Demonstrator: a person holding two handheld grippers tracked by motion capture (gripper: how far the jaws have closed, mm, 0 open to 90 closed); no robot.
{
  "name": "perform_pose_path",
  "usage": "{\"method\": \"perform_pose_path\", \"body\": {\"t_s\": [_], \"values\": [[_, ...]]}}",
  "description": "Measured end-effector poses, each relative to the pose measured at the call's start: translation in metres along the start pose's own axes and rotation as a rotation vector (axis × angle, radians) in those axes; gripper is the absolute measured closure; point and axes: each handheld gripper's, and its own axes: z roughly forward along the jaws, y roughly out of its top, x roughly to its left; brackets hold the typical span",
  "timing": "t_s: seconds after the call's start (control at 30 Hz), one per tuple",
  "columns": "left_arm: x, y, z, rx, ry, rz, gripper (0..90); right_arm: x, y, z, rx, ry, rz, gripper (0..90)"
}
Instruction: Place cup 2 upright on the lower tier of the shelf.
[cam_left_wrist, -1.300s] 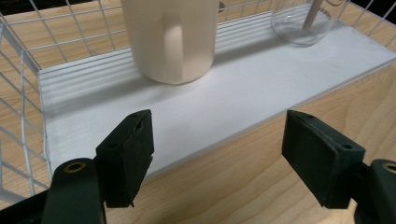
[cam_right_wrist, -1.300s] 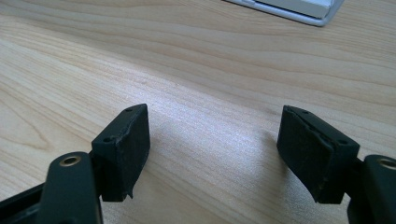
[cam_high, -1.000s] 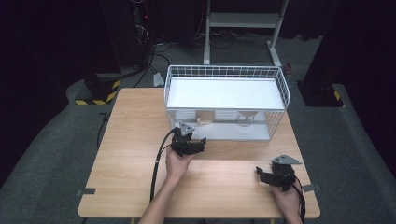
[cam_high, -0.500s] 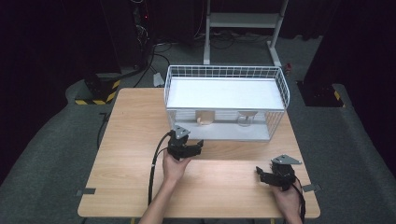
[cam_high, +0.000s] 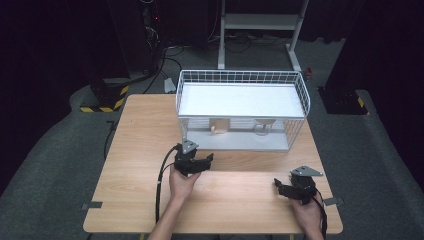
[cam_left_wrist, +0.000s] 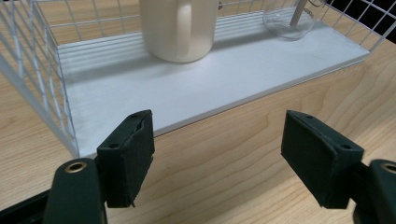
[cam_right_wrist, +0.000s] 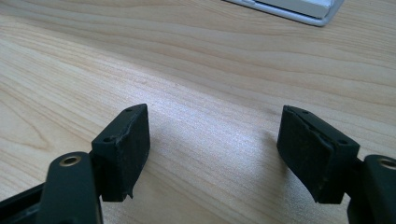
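left gripper (cam_left_wrist: 217, 161) released, empty, facing cream mug (cam_left_wrist: 179, 28) at 12 o'clock inside wire basket (cam_high: 300, 90); right gripper (cam_right_wrist: 212, 154) released too. could strike basket's floor edge, push mug over.

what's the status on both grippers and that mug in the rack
Left gripper open, empty, at rack front. Right gripper open, empty, over table. Cream mug upright inside, glass beside it. Path clear.
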Motion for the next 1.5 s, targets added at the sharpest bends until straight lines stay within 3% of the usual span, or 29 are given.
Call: {"method": "perform_pose_path", "body": {"t_s": [0.77,1.5], "values": [[0.001,-0.012,-0.017,-0.002,-0.021,-0.003,26.2,0.0,0.0,0.0,-0.001,0.0,-0.004,25.7],[0.004,-0.028,-0.029,0.016,-0.009,-0.008,26.2,0.0,0.0,0.0,-0.001,0.0,-0.004,25.7]]}}
